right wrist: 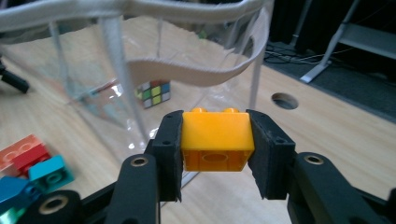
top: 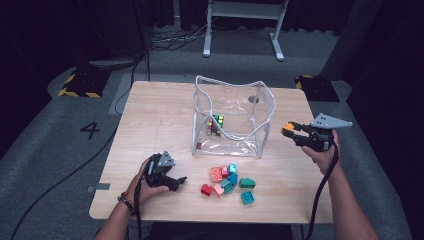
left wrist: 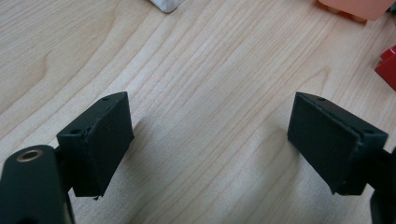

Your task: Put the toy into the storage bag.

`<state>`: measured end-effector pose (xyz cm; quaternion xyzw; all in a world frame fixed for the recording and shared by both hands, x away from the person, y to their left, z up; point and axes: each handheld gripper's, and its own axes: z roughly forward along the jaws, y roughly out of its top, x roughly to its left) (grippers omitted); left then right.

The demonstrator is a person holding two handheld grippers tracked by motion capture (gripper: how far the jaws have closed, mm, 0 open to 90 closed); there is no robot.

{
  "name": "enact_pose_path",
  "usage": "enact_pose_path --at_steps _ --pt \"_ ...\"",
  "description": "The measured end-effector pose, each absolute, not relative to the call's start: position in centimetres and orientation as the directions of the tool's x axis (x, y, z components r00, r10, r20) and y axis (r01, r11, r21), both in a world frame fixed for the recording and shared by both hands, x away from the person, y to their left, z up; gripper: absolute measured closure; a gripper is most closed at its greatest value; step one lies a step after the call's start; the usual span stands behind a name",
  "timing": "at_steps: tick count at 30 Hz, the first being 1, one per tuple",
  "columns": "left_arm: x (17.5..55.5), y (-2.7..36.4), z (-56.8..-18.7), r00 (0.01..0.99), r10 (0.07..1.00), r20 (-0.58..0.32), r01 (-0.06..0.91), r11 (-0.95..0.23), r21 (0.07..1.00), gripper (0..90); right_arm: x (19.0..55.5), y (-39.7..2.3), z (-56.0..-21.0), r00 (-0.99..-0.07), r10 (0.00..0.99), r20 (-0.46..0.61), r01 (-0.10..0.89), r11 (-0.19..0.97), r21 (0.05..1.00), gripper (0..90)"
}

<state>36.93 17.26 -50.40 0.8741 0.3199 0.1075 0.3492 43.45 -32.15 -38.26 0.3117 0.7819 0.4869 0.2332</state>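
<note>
The right claw (top: pixel 288 129) is raised near the right edge of the tabletop (top: pixel 150 115), just beside the right wall of the clear bag (top: pixel 232 117). Its jaws are clamped on the two sides of an orange brick (right wrist: pixel 217 140), studs up. The bag stands open at the middle of the tabletop, toward the far edge, its white rim sagging; a puzzle cube (top: pixel 218 120) and some small pieces lie on its floor. The left claw (top: pixel 179 181) rests low near the front left corner, jaws spread wide with bare wood between them and nothing held. A loose heap of bricks (top: pixel 228 182) in red, pink, blue and green lies near the front edge, just right of the left claw and in front of the bag.
</note>
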Motion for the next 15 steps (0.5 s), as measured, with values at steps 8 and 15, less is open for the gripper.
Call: enact_pose_path --at_steps 8,15 --pt "36.9 17.3 -50.4 0.773 0.634 -0.036 0.484 -0.552 0.679 14.3 44.7 -32.5 -35.9 -0.675 0.733 -0.082 0.245 0.328 0.912 59.0" --pt "36.9 17.3 -50.4 0.773 0.634 -0.035 0.483 -0.552 0.68 14.3 45.9 -32.1 -33.5 -0.663 0.741 -0.106 0.218 0.327 0.92 59.0"
